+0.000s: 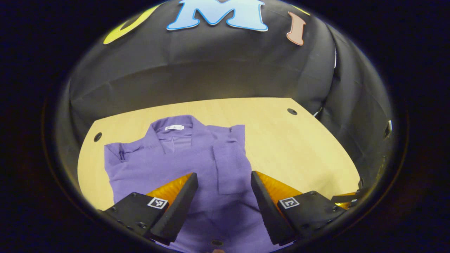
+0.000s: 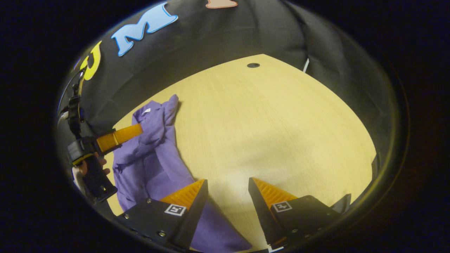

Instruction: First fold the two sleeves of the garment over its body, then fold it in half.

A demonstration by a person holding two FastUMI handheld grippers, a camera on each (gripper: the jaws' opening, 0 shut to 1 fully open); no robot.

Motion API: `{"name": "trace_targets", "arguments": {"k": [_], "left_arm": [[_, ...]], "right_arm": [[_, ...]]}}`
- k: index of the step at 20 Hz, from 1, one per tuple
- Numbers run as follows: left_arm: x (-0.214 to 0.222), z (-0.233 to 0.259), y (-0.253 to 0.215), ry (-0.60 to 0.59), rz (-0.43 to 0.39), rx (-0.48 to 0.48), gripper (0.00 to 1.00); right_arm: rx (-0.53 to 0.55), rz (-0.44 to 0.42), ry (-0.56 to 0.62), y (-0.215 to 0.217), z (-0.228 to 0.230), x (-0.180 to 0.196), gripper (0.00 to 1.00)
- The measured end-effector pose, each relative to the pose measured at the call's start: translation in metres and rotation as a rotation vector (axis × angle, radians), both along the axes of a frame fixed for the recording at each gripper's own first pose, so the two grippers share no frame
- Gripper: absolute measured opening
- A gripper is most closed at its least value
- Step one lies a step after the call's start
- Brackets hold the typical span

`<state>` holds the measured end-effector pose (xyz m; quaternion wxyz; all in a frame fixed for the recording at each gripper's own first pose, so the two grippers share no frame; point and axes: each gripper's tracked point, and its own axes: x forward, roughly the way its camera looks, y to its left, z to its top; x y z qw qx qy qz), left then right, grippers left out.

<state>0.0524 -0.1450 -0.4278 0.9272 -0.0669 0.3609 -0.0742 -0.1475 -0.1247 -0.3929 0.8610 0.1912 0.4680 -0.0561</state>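
Left gripper view: left gripper [image 1: 224, 203] fingers spread apart, gripping nothing, hovering above the lower body of the purple collared cloth garment [image 1: 182, 165], which lies flat on the pale wooden table [image 1: 281, 140] with one sleeve [image 1: 230, 161] already folded over the body. Right gripper [image 2: 227, 207], likewise released and empty, hangs over the garment's hem edge, probably positioned for the next fold.
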Motion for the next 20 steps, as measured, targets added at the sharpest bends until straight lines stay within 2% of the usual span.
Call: {"name": "trace_targets", "arguments": {"k": [5,11,13,14,19,20], "left_arm": [[-0.059,-0.013,0.05,0.052,0.039,0.022,0.96],[-0.156,-0.036,0.105,0.151,0.068,0.064,0.99],[-0.19,-0.043,0.118,0.187,0.072,0.075,0.99],[-0.208,-0.046,0.123,0.207,0.076,0.08,0.96],[-0.284,-0.063,0.135,0.305,0.079,0.087,0.96],[-0.296,-0.067,0.138,0.323,0.074,0.101,0.99]], "right_arm": [[0.002,0.069,0.029,0.023,-0.004,-0.011,0.74],[-0.006,0.182,0.086,0.05,-0.009,-0.039,0.74],[-0.008,0.21,0.104,0.055,-0.009,-0.049,0.74],[-0.007,0.222,0.114,0.059,-0.011,-0.055,0.74],[-0.03,0.296,0.164,0.072,-0.02,-0.077,0.74],[-0.036,0.311,0.171,0.075,-0.018,-0.087,0.74]]}}
